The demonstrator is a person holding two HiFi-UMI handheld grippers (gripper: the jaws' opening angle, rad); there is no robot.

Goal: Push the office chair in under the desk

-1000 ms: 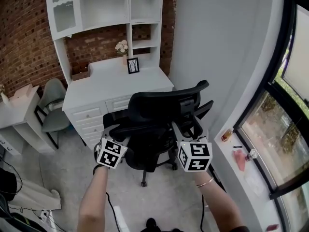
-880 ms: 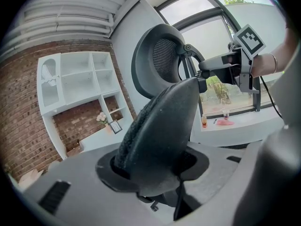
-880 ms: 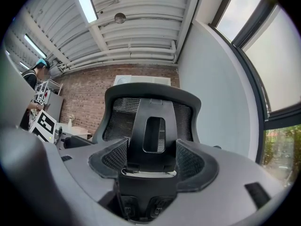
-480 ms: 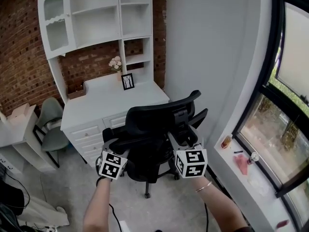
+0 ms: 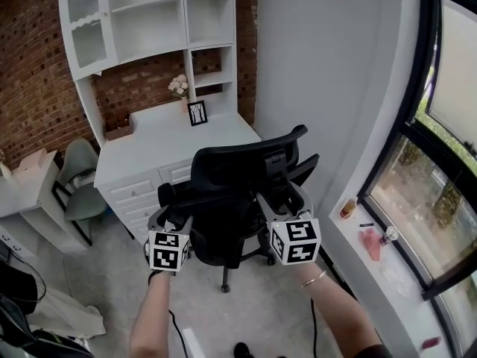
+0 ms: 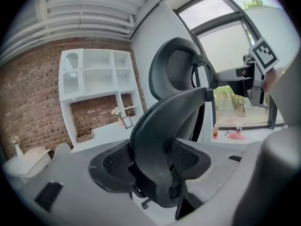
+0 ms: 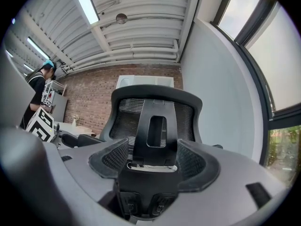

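Observation:
The black office chair (image 5: 237,189) stands on the floor with its back toward me, a little short of the white desk (image 5: 160,136). My left gripper (image 5: 173,222) is at the chair's left side. Its jaws are opening, with a curved black bar of the chair frame (image 6: 162,126) between the pads (image 6: 110,161). My right gripper (image 5: 277,203) is behind the backrest, shut on the chair's centre spine (image 7: 153,173), with a pad (image 7: 200,164) on either side. The mesh backrest (image 7: 155,117) rises above it. The right gripper's marker cube (image 6: 261,55) also shows in the left gripper view.
A white hutch with shelves (image 5: 149,21) tops the desk, which carries a small frame (image 5: 197,112) and flowers (image 5: 178,86). A grey chair (image 5: 78,177) and a small table stand at the left. The wall and a window sill (image 5: 373,237) with small items run close on the right. A person (image 7: 40,86) stands at the far left.
The left gripper's marker cube has turned to face me more squarely and sits slightly lower. The chair and right gripper keep about the same place before the desk.

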